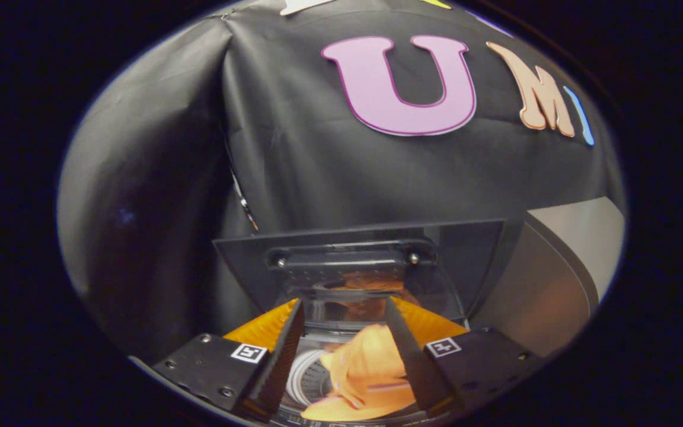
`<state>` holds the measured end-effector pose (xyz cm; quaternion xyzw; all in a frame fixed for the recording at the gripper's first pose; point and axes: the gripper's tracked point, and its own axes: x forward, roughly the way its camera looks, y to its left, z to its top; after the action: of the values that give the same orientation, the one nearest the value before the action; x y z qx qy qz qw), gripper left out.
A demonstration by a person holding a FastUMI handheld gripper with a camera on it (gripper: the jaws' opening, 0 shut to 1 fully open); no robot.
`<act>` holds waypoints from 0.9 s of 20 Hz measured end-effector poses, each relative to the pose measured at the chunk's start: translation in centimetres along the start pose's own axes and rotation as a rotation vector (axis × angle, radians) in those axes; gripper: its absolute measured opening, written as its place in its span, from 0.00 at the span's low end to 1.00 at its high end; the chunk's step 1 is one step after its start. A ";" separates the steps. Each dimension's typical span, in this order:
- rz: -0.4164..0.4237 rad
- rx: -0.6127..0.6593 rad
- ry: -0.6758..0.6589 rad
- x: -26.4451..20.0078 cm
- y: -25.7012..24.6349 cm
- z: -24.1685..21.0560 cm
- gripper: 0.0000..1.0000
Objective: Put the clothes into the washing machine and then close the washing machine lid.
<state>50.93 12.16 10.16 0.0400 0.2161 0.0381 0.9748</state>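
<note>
An orange garment (365, 373) lies bunched in the washing machine's drum (307, 377), below and between my fingers, close against the right one. My gripper (344, 302) hovers over the drum mouth, open, with a wide gap and nothing pressed between the fingers. The left finger stands apart from the cloth. Just beyond the fingertips the washing machine lid (466, 255) stands upright and open, dark and see-through, with a handle bar (347, 261) across it. The orange cloth is reflected in the lid's lower part.
A grey-silver panel (546, 296) rises to the right of the lid. The booth's black cloth wall (294, 154) hangs close behind and to the left of the machine.
</note>
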 end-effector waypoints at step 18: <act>-0.202 -0.103 -0.249 6.5 -1.6 10.0 0.95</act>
<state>61.14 10.56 16.34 -0.0277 0.0942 -0.0541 0.9937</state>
